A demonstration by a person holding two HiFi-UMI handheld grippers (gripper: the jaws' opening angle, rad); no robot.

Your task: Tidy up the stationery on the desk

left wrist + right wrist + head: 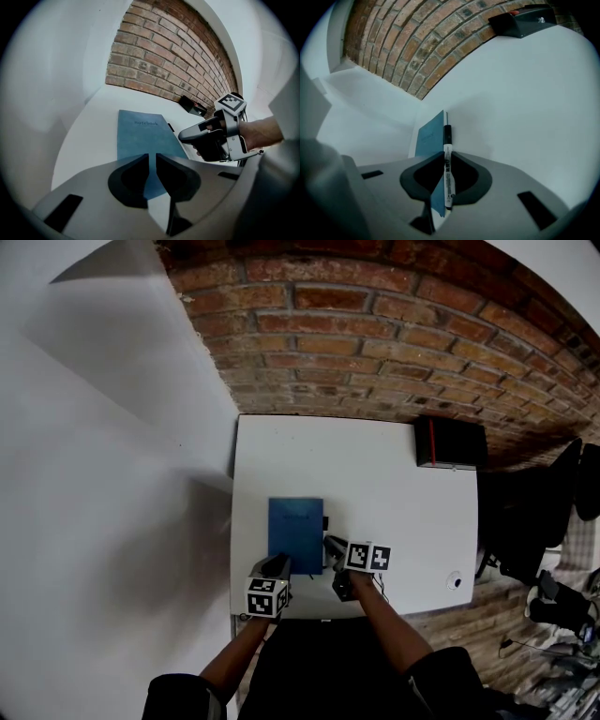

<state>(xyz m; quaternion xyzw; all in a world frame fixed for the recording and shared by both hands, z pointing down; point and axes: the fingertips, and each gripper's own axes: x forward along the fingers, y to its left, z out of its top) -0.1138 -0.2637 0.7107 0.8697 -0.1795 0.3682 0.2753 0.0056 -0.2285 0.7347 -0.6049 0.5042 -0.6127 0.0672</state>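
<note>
From the head view, a white desk (375,474) stands against a brick wall (375,324), with a blue notebook (295,532) lying flat toward the desk's 6 o'clock edge and a black box (450,442) at its 1 o'clock corner. The left gripper (279,563) hovers at the notebook's near edge, and the right gripper (330,543) sits at its 3 o'clock side. In the left gripper view, the jaws are drawn in to a thin slit and grasp nothing, with the notebook lying beyond them at 12 o'clock and the right gripper at 2 o'clock. In the right gripper view, the jaws are clenched on a white pen (447,173) with a black cap, which runs along the notebook's edge.
</note>
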